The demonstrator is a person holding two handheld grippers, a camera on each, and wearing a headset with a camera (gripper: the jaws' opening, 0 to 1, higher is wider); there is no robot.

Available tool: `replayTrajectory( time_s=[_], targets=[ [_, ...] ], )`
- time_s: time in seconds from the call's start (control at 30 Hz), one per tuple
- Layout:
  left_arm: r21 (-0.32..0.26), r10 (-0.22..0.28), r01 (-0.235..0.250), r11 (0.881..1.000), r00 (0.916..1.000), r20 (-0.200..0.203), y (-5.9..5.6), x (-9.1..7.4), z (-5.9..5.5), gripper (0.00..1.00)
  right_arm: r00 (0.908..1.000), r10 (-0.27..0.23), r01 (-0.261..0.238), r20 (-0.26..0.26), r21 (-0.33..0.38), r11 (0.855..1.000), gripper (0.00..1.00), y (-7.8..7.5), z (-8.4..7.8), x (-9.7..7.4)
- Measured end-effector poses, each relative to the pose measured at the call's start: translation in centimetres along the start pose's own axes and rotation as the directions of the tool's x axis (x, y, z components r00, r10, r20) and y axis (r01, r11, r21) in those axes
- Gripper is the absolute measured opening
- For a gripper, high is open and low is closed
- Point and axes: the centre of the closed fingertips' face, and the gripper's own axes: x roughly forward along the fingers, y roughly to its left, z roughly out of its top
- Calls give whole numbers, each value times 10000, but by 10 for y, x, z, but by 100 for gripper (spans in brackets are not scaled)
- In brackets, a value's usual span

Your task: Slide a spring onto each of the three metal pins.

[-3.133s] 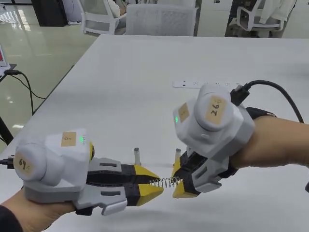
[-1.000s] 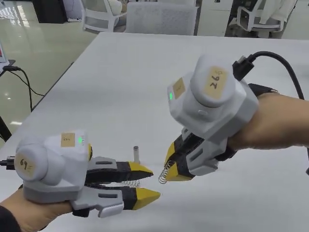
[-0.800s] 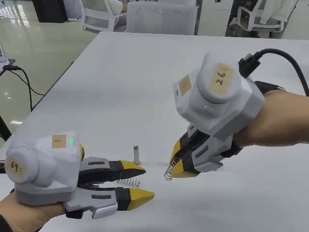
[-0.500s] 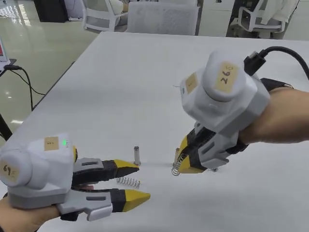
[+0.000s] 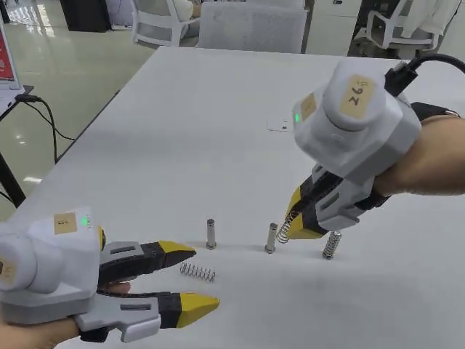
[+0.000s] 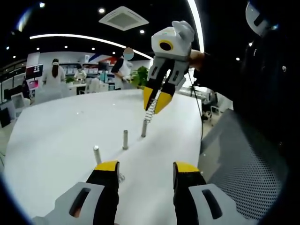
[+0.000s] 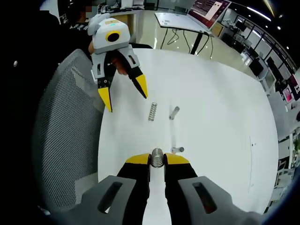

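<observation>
White counter (image 5: 167,131) in an open office, office chairs (image 5: 251,25) at its far edge.

From the head view: three upright pins in a row.
- Right pin (image 5: 333,235) ringed by seated spring (image 5: 331,249), so one of three judged done.
- Middle pin (image 5: 271,238) bare. Right gripper (image 5: 300,225) tilted down just beside its top, jaws clamped on held spring (image 5: 285,227). Lower coils near the pin's tip but not yet over it.
- Left pin (image 5: 211,233) bare.
- Loose spring (image 5: 197,272) flat on the counter near the left pin, just off the tips of left gripper (image 5: 187,278). Jaws wide apart, holding nothing.

From the left gripper view: own yellow-tipped jaws spread, nothing between them, pins in a line ahead. Right gripper (image 6: 157,101) above the far end of that line, held spring (image 6: 149,108) dangling from its closed tips. Hard to tell from this angle which pin lies beneath.

From the right gripper view: own jaws pinched on the held spring (image 7: 157,158), seen end-on, with the middle pin (image 7: 177,150) just beside it. Farther off, left pin (image 7: 174,112) with the loose spring (image 7: 153,111) next to it. Left gripper (image 7: 124,98) beyond, jaws parted.

Left to do, by this reckoning: threading the held spring onto the middle pin, then fetching the loose spring for the left pin.
</observation>
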Motion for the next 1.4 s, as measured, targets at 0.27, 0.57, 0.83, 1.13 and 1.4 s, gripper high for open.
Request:
replayTrajectory(
  time_s=[0.27, 0.57, 0.83, 1.13, 1.4],
  targets=[
    [-20, 106, -106, 9999, 9999, -49, -3, -2, -3, 42, 9995, -116, 114, -305, -95, 9999, 8, -16, -1, 6],
    [-4, 101, -101, 9999, 9999, -32, -6, -2, -3, 44, 9961, -397, 361, -788, -467, 9983, 8, -36, -6, 21],
    [-7, 145, -145, 9999, 9999, -35, -5, -2, -3, 44, 9948, -214, 173, -998, -414, 9990, 8, -43, -10, 36],
    [-19, 180, -180, 9998, 9998, -32, -4, -2, -4, 44, 9936, -89, 52, -1126, -330, 9994, 8, -45, -13, 42],
    [-9, 192, -192, 9998, 9998, -26, -3, -3, -5, 43, 9928, 11, -46, -1202, -291, 9996, 8, -47, -14, 47]
  ],
)
